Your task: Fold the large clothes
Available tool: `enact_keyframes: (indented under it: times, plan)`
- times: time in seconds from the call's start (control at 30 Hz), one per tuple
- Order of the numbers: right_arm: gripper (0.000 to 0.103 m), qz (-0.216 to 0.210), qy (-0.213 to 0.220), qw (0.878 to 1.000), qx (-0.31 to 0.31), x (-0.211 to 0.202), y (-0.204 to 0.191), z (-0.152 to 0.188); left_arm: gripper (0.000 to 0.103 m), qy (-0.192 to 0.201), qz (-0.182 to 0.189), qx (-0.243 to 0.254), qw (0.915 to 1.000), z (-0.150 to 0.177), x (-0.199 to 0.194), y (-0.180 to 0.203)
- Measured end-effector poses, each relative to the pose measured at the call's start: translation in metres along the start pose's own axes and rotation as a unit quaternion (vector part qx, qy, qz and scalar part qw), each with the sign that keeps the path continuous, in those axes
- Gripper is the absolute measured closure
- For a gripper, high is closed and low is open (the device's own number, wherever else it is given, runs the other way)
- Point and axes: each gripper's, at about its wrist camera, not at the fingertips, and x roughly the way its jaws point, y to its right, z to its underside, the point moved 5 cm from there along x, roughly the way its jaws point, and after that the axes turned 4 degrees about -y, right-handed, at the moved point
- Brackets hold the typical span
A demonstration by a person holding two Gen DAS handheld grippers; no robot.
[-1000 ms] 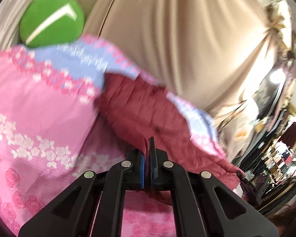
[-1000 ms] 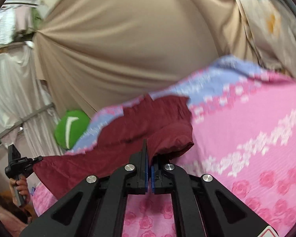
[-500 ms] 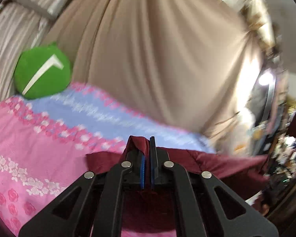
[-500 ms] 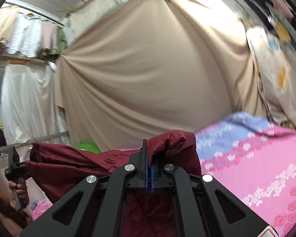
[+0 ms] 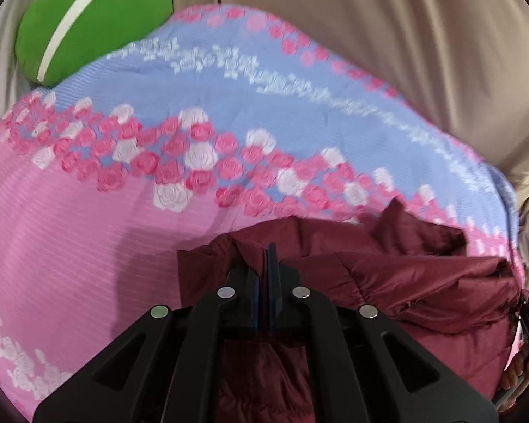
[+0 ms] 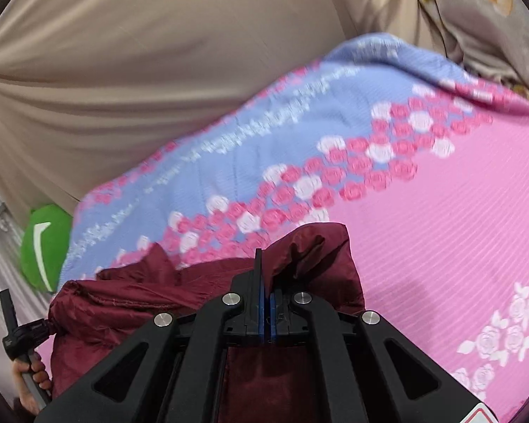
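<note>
A dark red padded jacket (image 5: 398, 275) hangs stretched between both grippers over a bed with a pink and blue rose-patterned cover (image 5: 201, 112). My left gripper (image 5: 267, 257) is shut on one edge of the jacket, whose cloth bunches around the black fingers. In the right wrist view my right gripper (image 6: 262, 275) is shut on the other end of the jacket (image 6: 130, 292), with a fold of cloth humped over its right finger. The other gripper and the hand that holds it (image 6: 21, 345) show at the lower left of that view.
A green cushion with a white stripe (image 5: 88, 21) lies at the bed's far left corner, also seen as the green cushion (image 6: 44, 243). Beige curtains (image 5: 388, 35) hang right behind the bed. The pink part of the cover (image 6: 458, 229) lies flat in front of the jacket.
Both grippers lifted the jacket up off the bed, then swung forward and down again. The views now look down on the bed cover, with the jacket held low over its near part.
</note>
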Motion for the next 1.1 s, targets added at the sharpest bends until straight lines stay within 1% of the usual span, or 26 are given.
enact_keyframes:
  times: [0.1, 0.2, 0.27, 0.4, 0.47, 0.53, 0.57, 0.6, 0.63, 0.67, 0.7, 0.73, 0.77, 0.8, 0.83, 0.87, 0.9, 0.93, 0.97, 1.0, 1.03, 1.07, 1.1]
  plan:
    - [0.101, 0.016, -0.029, 0.999, 0.008, 0.025, 0.009, 0.007, 0.101, -0.007, -0.015, 0.006, 0.9998, 0.005, 0.018, 0.002]
    - [0.102, 0.032, -0.051, 0.998, 0.006, 0.043, 0.013, 0.013, 0.099, -0.011, -0.022, 0.008, 0.9997, 0.010, 0.034, 0.001]
    - [0.102, 0.047, -0.064, 0.997, -0.005, 0.051, 0.013, 0.017, 0.099, -0.005, -0.029, 0.015, 0.9994, 0.012, 0.037, 0.003]
    - [0.103, 0.070, -0.080, 0.994, -0.023, 0.060, 0.009, 0.022, 0.098, 0.014, -0.060, 0.042, 0.9972, 0.016, 0.039, 0.010]
    - [0.102, 0.070, -0.086, 0.993, -0.029, 0.062, 0.009, 0.022, 0.098, 0.019, -0.072, 0.052, 0.9959, 0.016, 0.039, 0.013]
    - [0.099, 0.059, -0.086, 0.994, -0.026, 0.060, 0.009, 0.021, 0.098, 0.022, -0.067, 0.049, 0.9963, 0.016, 0.036, 0.012]
    - [0.098, 0.054, -0.083, 0.995, -0.019, 0.055, 0.010, 0.019, 0.095, 0.030, -0.062, 0.039, 0.9969, 0.015, 0.028, 0.009]
    - [0.093, 0.047, -0.075, 0.996, -0.005, 0.045, 0.012, 0.016, 0.093, 0.036, -0.060, 0.033, 0.9970, 0.014, 0.021, 0.006]
    - [0.083, 0.036, -0.061, 0.997, 0.012, 0.030, 0.014, 0.012, 0.087, 0.044, -0.057, 0.027, 0.9971, 0.014, 0.010, 0.004]
    - [0.079, 0.026, -0.041, 0.999, 0.023, 0.014, 0.015, 0.006, 0.074, 0.059, -0.056, 0.020, 0.9965, 0.014, -0.009, 0.001]
    - [0.071, 0.023, -0.022, 0.999, 0.026, -0.001, 0.014, 0.002, 0.062, 0.078, -0.064, 0.017, 0.9948, 0.013, -0.029, 0.000]
    - [0.070, 0.023, 0.001, 0.999, 0.022, -0.019, 0.011, -0.001, 0.043, 0.097, -0.073, 0.016, 0.9925, 0.012, -0.045, 0.001]
    - [0.070, 0.020, 0.024, 1.000, 0.005, -0.041, 0.000, -0.004, 0.038, 0.129, -0.075, 0.020, 0.9886, 0.012, -0.072, 0.006]
    - [0.070, 0.010, 0.031, 0.999, -0.016, -0.053, -0.013, -0.004, 0.038, 0.143, -0.063, 0.030, 0.9873, 0.012, -0.088, 0.014]
    - [0.070, -0.009, 0.026, 0.998, -0.051, -0.062, -0.038, 0.002, 0.035, 0.145, -0.034, 0.050, 0.9876, 0.014, -0.105, 0.032]
    - [0.070, -0.021, 0.018, 0.997, -0.073, -0.063, -0.054, 0.007, 0.031, 0.141, -0.010, 0.065, 0.9879, 0.015, -0.111, 0.046]
    - [0.070, -0.039, 0.002, 0.993, -0.108, -0.061, -0.081, 0.019, 0.029, 0.127, 0.025, 0.087, 0.9877, 0.020, -0.113, 0.068]
    - [0.070, -0.057, -0.015, 0.988, -0.140, -0.055, -0.106, 0.034, 0.028, 0.112, 0.049, 0.103, 0.9871, 0.025, -0.110, 0.084]
    - [0.070, -0.074, -0.041, 0.980, -0.179, -0.045, -0.135, 0.056, 0.028, 0.079, 0.081, 0.131, 0.9849, 0.037, -0.099, 0.108]
    - [0.070, -0.087, -0.063, 0.973, -0.204, -0.036, -0.155, 0.076, 0.028, 0.052, 0.099, 0.151, 0.9821, 0.048, -0.087, 0.126]
    - [0.071, -0.099, -0.081, 0.965, -0.228, -0.028, -0.171, 0.094, 0.028, 0.030, 0.102, 0.167, 0.9802, 0.059, -0.073, 0.139]
    - [0.073, -0.106, -0.099, 0.956, -0.255, -0.018, -0.186, 0.116, 0.030, 0.008, 0.091, 0.181, 0.9791, 0.072, -0.055, 0.148]
    - [0.076, -0.101, -0.109, 0.949, -0.277, -0.011, -0.193, 0.134, 0.032, -0.007, 0.076, 0.189, 0.9791, 0.082, -0.040, 0.149]
